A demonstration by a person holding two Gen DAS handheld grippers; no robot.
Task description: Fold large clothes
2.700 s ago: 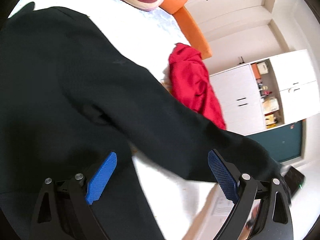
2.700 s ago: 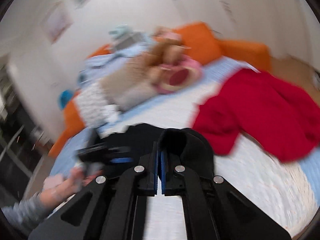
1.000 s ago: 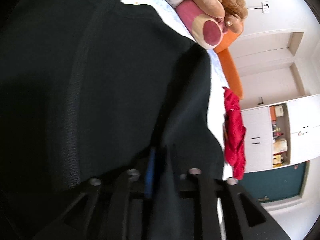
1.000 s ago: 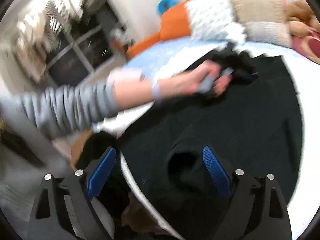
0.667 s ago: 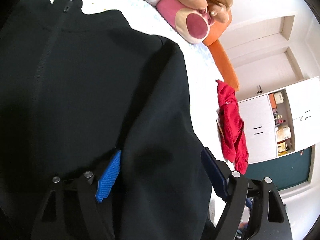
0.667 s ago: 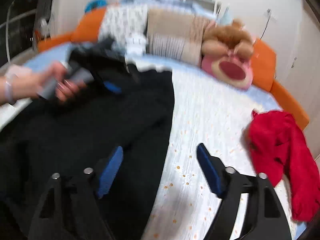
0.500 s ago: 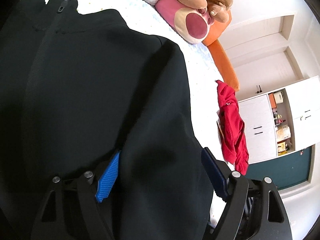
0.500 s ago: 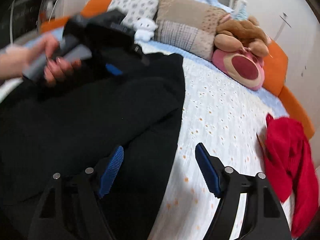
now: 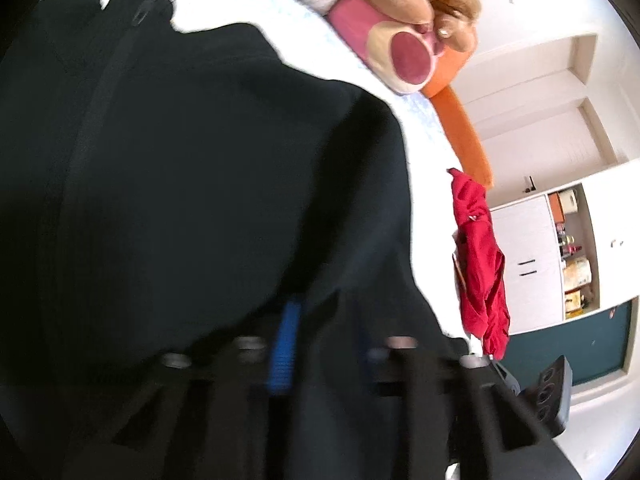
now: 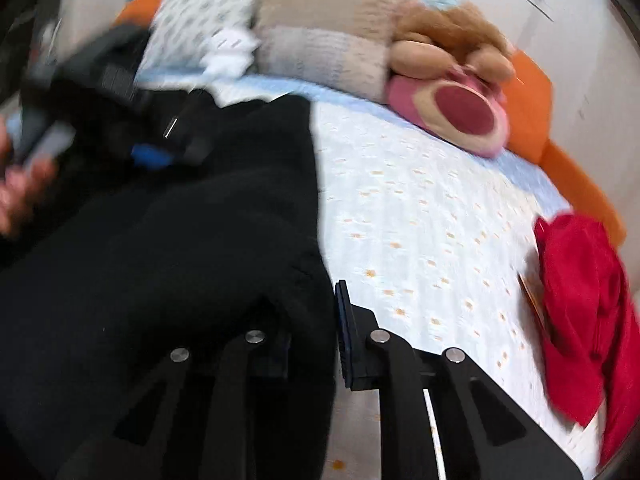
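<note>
Right wrist view: black jacket (image 10: 168,248) flat on bed (image 10: 420,208); right gripper (image 10: 312,340) closing on its side edge; left gripper (image 9: 324,344) pinched shut on cloth; best to lift both together, keep edge straight.

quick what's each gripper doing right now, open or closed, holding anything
Left gripper: shut on the black jacket.
Right gripper: jaws closing, pinching the black jacket's edge between them.

Bare bedspread (image 10: 432,232) open between black jacket (image 10: 180,248) and red garment (image 10: 580,320), plush toy (image 10: 460,104) and pillows (image 10: 320,36) blocking far end
</note>
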